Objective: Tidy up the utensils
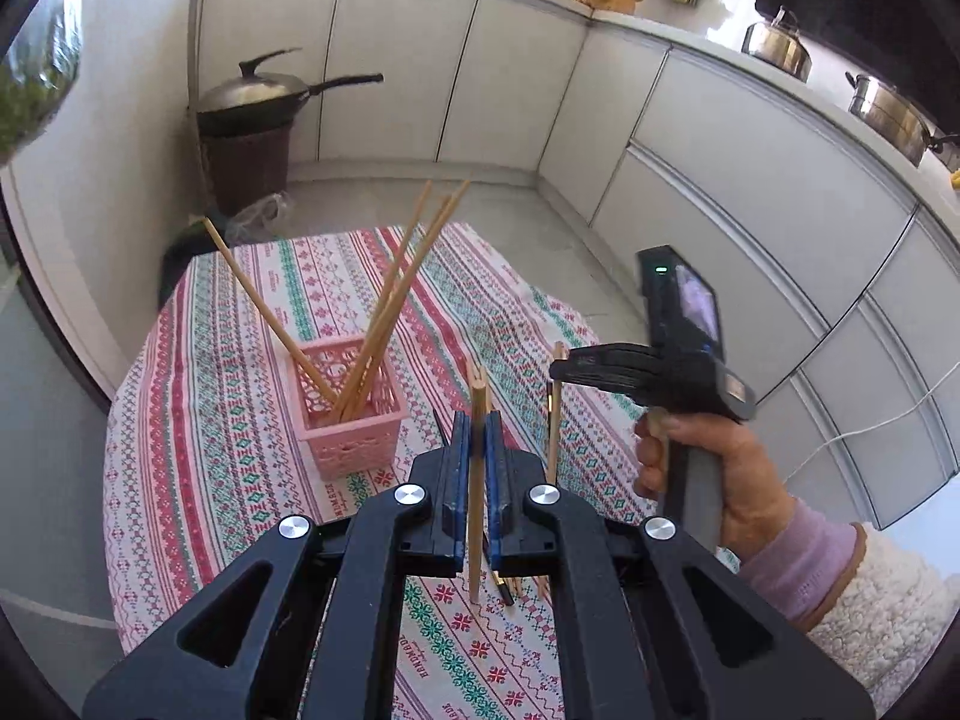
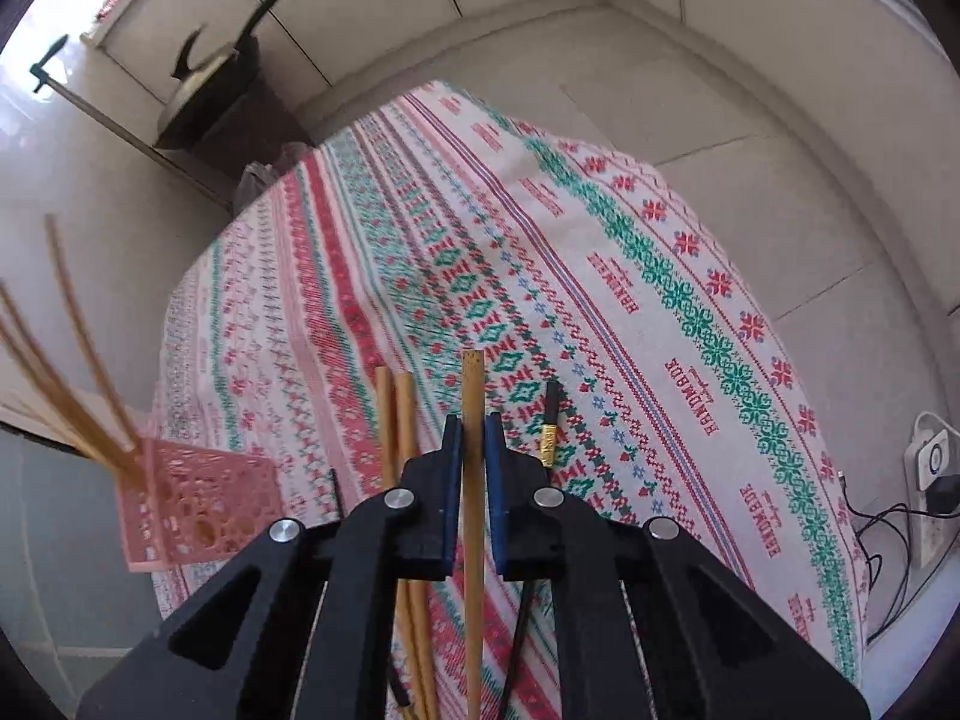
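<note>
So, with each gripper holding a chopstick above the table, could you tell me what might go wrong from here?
1. The pink basket is light and already holds several chopsticks that lean outwards; a clumsy insertion could tip it.
2. The left gripper and the right gripper each pinch one thin wooden chopstick, which might pivot or slip.
3. Both hands are close together, so they could collide.
</note>
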The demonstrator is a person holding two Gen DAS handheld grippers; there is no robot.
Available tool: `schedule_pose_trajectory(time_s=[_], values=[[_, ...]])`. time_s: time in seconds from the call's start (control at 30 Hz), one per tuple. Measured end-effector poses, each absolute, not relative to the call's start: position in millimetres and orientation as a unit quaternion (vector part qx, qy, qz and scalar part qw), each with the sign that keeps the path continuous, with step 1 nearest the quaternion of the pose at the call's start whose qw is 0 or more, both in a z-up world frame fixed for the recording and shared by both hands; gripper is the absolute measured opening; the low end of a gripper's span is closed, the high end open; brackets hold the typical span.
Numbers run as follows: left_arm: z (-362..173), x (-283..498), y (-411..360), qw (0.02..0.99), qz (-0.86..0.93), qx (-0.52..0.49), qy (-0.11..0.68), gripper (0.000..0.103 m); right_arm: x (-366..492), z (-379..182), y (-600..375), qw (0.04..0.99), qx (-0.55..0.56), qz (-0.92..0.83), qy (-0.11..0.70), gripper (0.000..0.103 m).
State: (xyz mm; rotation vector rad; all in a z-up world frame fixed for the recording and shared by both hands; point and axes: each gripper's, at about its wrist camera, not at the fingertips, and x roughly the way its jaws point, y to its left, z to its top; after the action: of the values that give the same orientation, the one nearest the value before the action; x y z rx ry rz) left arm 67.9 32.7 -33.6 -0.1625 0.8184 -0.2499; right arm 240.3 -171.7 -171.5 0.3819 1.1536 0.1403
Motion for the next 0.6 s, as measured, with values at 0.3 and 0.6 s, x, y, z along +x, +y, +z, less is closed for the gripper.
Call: schedule_pose_trajectory(time_s=[0.3, 0.6], values=[[6.4, 42.2, 57.0, 0.928, -0.097, -0.098, 0.346, 0.004, 158.8, -53.1, -163.9, 0.881, 0.163, 0.125, 0.427, 0.008], [47.7, 29.2, 87.5, 0.947, -0.054, -0.127, 0.291, 0.004, 122.7, 21.0, -177.9, 0.901, 0.203, 0.157, 0.35, 0.008]])
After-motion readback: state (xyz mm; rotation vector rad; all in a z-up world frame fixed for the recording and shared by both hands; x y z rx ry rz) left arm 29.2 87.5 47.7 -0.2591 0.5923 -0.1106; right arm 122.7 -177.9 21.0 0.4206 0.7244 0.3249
